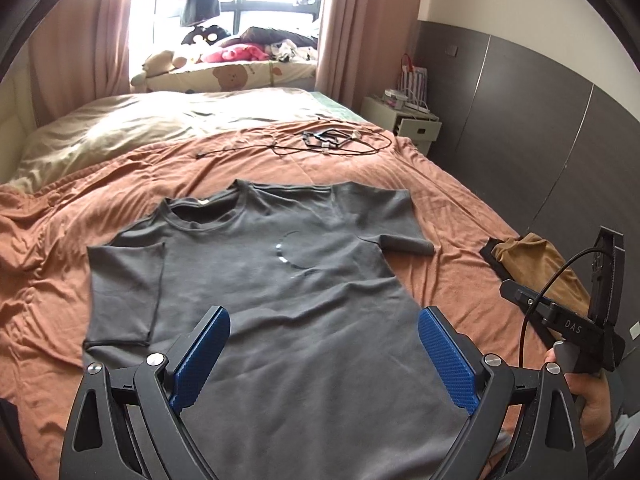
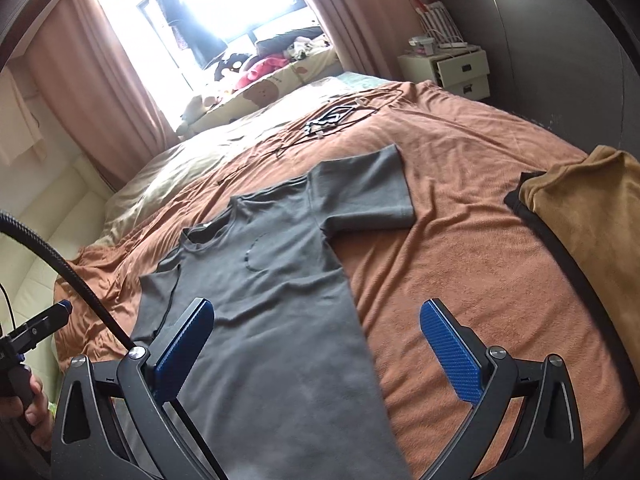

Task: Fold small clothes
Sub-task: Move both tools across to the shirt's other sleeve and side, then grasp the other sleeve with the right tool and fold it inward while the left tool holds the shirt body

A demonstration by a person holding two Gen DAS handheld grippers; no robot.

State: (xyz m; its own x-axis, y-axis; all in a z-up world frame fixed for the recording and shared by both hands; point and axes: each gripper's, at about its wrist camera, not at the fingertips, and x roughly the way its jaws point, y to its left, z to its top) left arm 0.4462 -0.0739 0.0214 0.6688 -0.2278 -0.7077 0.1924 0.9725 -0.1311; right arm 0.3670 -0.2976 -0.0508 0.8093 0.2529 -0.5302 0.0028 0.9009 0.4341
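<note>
A dark grey T-shirt (image 1: 260, 264) lies spread flat, front up, on the orange bedspread (image 1: 440, 184); it also shows in the right wrist view (image 2: 272, 288). Its left sleeve is folded in over the body. My left gripper (image 1: 324, 320) is open and empty, hovering above the shirt's lower part. My right gripper (image 2: 316, 316) is open and empty, over the shirt's lower right edge. The right gripper's body shows at the right of the left wrist view (image 1: 576, 320).
A folded brown garment on something black (image 2: 592, 216) lies at the bed's right edge. Black cables (image 1: 328, 140) lie farther up the bed. Pillows and plush toys (image 1: 232, 56) sit by the window. A white nightstand (image 1: 404, 120) stands to the right.
</note>
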